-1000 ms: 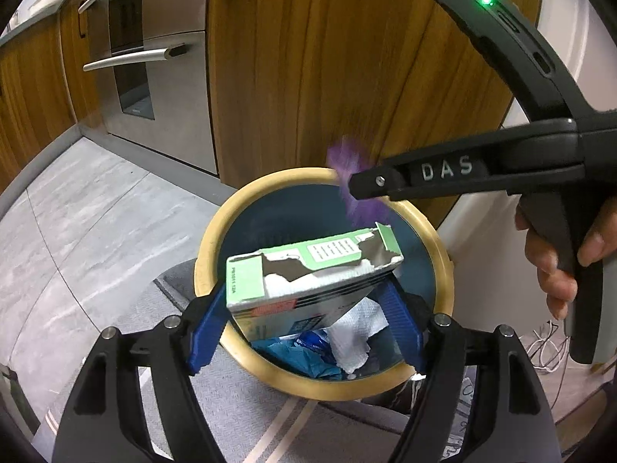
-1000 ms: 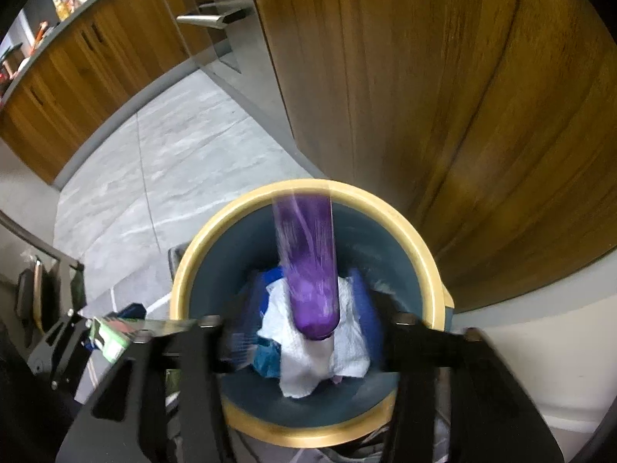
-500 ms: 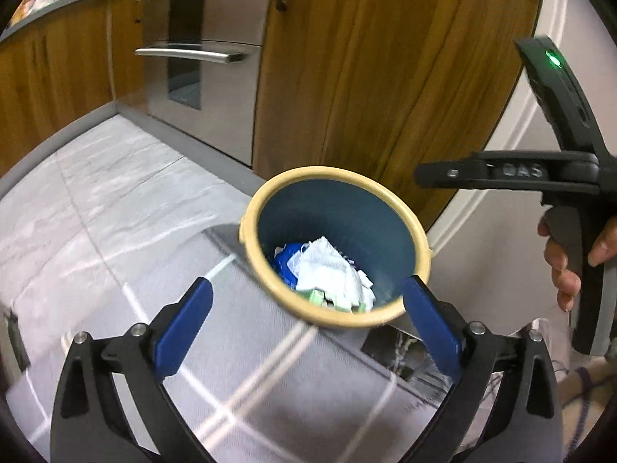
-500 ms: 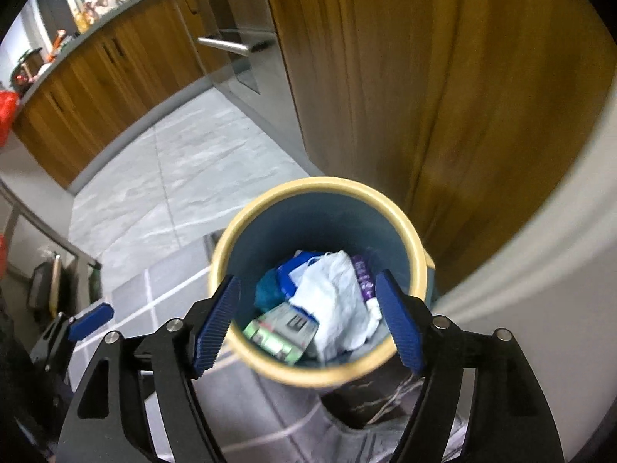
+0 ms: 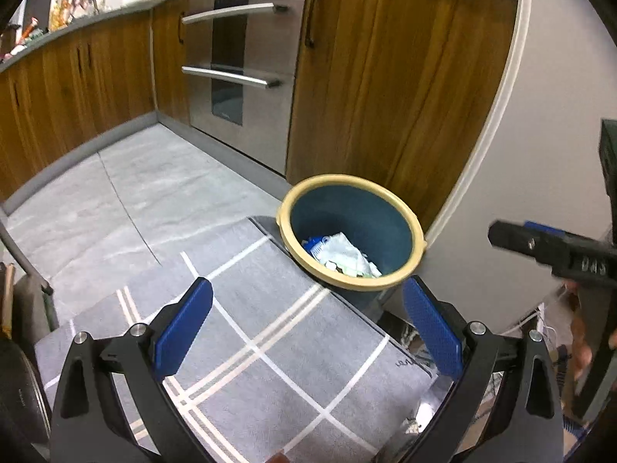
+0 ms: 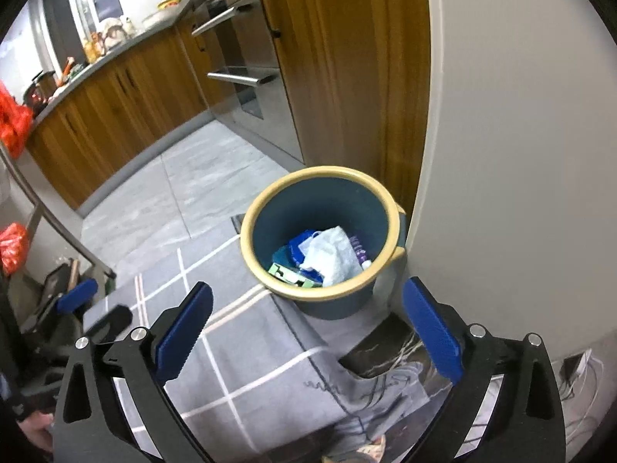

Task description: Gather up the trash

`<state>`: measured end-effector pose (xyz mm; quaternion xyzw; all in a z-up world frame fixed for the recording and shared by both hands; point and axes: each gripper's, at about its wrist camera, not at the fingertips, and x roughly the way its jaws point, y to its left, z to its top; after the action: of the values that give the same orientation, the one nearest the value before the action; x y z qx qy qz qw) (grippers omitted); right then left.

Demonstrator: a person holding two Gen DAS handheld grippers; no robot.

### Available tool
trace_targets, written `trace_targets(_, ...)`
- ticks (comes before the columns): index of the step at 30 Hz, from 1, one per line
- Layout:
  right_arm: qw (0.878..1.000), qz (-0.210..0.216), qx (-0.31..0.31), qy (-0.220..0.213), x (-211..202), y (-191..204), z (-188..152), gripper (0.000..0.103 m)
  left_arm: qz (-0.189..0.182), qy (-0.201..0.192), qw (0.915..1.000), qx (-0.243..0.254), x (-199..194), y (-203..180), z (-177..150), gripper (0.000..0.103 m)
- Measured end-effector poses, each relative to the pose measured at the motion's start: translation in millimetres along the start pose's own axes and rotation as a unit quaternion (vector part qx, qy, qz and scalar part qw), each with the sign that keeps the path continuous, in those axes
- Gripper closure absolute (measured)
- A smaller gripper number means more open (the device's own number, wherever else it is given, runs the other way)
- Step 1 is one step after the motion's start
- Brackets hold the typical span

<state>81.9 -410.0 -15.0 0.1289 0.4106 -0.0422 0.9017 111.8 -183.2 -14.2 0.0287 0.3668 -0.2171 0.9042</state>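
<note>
A blue trash bin with a yellow rim point(image 5: 349, 180) point(image 6: 320, 171) stands on the floor by a wooden cabinet. Inside lie a white tissue point(image 5: 343, 250) point(image 6: 331, 254), a green box point(image 6: 287, 274), a purple tube point(image 6: 358, 249) and a blue wrapper point(image 6: 300, 241). My left gripper point(image 5: 304, 308) hangs open and empty, back from the bin and above it. My right gripper point(image 6: 306, 308) is also drawn back; its jaws are opening with nothing between them. One black finger point(image 5: 540, 249) of the right gripper shows at the right edge of the left wrist view.
A grey checked rug point(image 5: 270, 347) lies in front of the bin. Wooden cabinets point(image 5: 385, 77) and an oven with steel handles point(image 5: 231, 75) stand behind. A white wall point(image 6: 520, 154) rises right of the bin, with cables point(image 6: 578, 370) at its foot. Red bags point(image 6: 13, 247) sit at the left.
The green box left my left gripper and the purple tube left my right; both now lie in the bin. Both grippers opened wide and drew back and up from it.
</note>
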Motion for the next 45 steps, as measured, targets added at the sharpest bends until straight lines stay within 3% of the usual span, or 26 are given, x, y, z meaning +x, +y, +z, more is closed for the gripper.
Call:
trace_targets(4,0.999,-0.021,-0.030,-0.013,-3.4,11.0,-2.4,0.005,0.025,-0.015,0.9996,0.004,-7.9,-3.5,3.8,0.006)
trace_targets(9,0.998,-0.031,-0.050,-0.016,-2.3,18.3,-4.2,0.005,0.015,-0.036,0.9992,-0.001,-17.3,-2.3,6.4,0.006)
trace_targets(45,0.998,-0.037,-0.056,-0.018,-2.0,21.7,-6.1,0.005,0.009,-0.015,0.9999,0.001,-11.7,-1.2,0.4,0.006)
